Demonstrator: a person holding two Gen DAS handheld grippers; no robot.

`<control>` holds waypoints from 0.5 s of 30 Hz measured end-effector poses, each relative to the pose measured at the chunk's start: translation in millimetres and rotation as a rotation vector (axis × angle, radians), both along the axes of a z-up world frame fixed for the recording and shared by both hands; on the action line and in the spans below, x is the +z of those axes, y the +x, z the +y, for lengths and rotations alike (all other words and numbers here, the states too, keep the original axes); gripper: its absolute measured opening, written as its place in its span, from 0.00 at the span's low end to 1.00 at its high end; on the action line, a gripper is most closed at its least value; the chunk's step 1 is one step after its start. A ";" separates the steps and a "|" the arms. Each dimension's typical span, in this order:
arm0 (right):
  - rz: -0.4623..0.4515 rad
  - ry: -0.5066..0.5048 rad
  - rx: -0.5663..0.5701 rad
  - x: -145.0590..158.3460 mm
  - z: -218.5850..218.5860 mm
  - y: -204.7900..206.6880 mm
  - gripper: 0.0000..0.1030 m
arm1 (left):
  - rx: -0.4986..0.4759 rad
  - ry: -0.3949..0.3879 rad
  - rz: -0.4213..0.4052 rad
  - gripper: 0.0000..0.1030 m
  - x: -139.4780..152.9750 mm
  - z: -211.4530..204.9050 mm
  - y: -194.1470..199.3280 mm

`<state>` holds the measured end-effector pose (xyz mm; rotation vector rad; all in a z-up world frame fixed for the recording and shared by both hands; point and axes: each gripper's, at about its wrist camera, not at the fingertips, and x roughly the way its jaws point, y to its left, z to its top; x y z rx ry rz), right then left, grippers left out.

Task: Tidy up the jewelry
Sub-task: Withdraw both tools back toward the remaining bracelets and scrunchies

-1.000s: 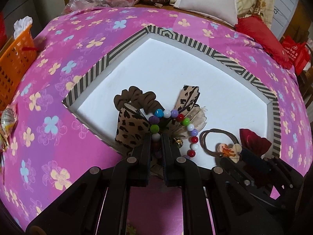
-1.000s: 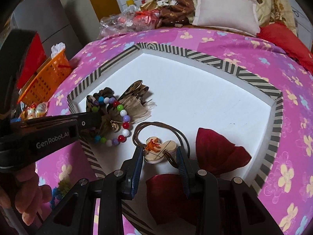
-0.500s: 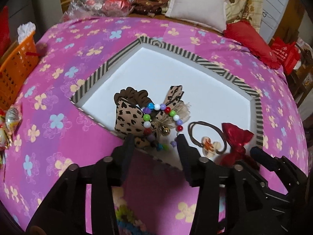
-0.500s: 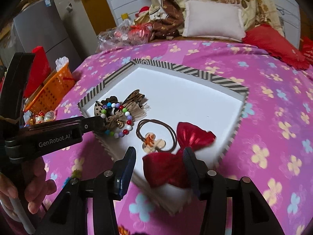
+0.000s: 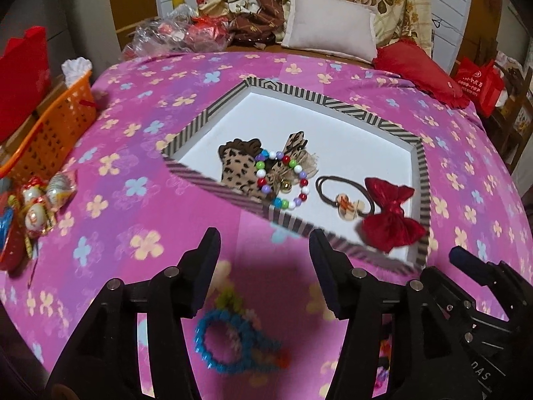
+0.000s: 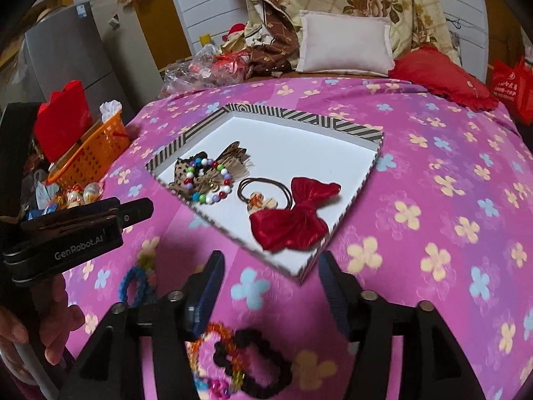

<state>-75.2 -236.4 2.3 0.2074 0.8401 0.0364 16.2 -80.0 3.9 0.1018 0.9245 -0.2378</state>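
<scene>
Both grippers have drawn back from the striped tray (image 5: pixel 421 180) since a second ago. Left gripper (image 5: pixel 265 250) wide open, empty; blue bracelet (image 5: pixel 226 346) loose below on the cloth. Beaded bracelet (image 5: pixel 283 183) released near the tray's front-left edge. Right gripper (image 6: pixel 269 275) wide open, empty; red bow (image 6: pixel 293 220) deposited at the front-right corner. Dark scrunchie (image 6: pixel 253 360) remains outside. Nothing obstructs.

Both cameras sit low behind their own fingers and look forward and down over the pink flowered cloth (image 5: pixel 140 153). Each one shows the striped tray (image 5: pixel 421 180) (image 6: pixel 373 166) near the middle of its frame. The left view seems a bit closer to it. The right view catches the left gripper (image 6: pixel 143 208) at its left edge.
</scene>
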 end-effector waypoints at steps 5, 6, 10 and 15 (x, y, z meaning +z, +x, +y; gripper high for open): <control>-0.012 -0.010 0.002 4.3 7.7 -22.9 0.59 | 0.014 0.011 -0.025 0.54 1.4 9.7 -28.2; -0.014 -0.012 0.003 5.0 9.3 -27.4 0.59 | 0.017 0.011 -0.027 0.54 1.4 11.7 -32.9; -0.019 -0.015 0.000 6.7 16.0 -40.9 0.59 | 0.024 0.009 -0.036 0.54 1.0 19.5 -52.1; -0.025 -0.026 0.002 8.4 24.3 -56.8 0.59 | 0.030 0.005 -0.039 0.54 1.1 26.8 -70.3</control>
